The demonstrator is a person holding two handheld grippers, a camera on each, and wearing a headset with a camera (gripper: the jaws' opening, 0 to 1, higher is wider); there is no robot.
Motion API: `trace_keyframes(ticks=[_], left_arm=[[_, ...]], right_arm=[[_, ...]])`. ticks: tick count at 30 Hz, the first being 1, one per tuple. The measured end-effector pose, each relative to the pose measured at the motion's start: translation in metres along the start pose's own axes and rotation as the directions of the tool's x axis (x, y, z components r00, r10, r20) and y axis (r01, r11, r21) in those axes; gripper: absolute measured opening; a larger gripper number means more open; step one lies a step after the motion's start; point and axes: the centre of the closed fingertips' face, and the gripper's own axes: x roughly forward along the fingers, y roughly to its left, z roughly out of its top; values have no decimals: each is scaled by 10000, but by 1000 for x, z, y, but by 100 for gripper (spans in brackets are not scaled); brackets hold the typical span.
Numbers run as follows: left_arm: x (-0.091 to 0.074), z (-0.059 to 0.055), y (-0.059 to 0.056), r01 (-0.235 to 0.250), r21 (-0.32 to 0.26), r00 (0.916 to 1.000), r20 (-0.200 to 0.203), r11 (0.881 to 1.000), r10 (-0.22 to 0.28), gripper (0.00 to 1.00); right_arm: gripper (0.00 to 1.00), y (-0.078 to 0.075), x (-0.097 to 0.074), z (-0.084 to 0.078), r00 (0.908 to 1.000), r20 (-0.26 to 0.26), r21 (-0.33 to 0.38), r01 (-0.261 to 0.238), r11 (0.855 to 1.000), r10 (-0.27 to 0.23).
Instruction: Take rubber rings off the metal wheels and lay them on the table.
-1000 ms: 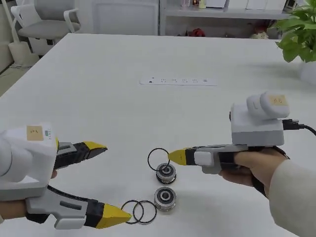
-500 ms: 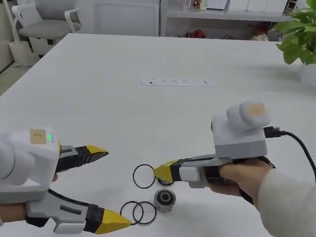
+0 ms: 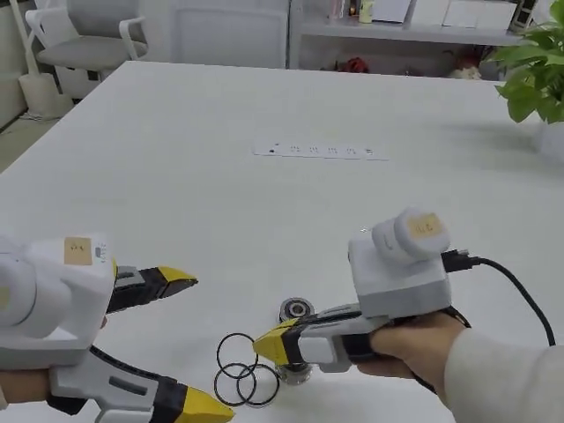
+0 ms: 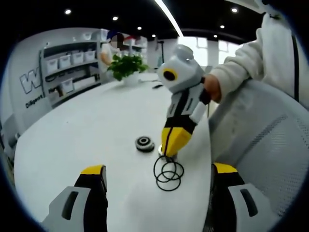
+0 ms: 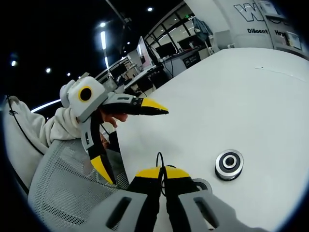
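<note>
Right gripper (image 5: 163, 170): fingers pressed together, pinching the edge of one rubber ring (image 5: 159, 159). Near metal wheel (image 3: 295, 374) partly under those fingers. Far metal wheel (image 3: 296, 309) just beyond them. Two loose rubber rings (image 3: 247, 385) overlap on the table (image 3: 264, 203), beside the tips. Left gripper (image 4: 159, 169): fingers spread wide, holding nothing.

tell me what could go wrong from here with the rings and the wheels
1. The right gripper is shut on a rubber ring right beside the two laid rings. Pulling back before opening could drag it away or disturb them.
2. Its jaws lie over the near wheel, so a sideways move may knock it and send it rolling.
3. The open left gripper hangs close to the rings and could snag one.
</note>
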Motion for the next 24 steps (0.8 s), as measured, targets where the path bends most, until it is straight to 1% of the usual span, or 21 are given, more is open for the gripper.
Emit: trace_keyframes(ticks=[4,10,13,17,24], left_arm=[[0,0,0,-15,4,10000,-9,10000,15,91],[1,-2,-1,34,15,10000,-91,10000,-34,90],[1,-2,-1,47,44,9999,-105,10000,-46,90],[1,-2,0,31,31,10000,-77,10000,-31,90],[2,-3,-2,101,42,9999,-112,9999,-101,89]], right_arm=[[0,2,5,-8,9997,-263,-170,13,9999,-18],[0,-1,8,-13,9989,-427,-290,189,9994,-202],[0,-3,8,-14,9987,-430,-241,257,9994,-267],[1,-9,7,-13,9979,-399,-263,503,9984,-513],[6,-17,6,-13,9954,-427,-476,840,9953,-860]])
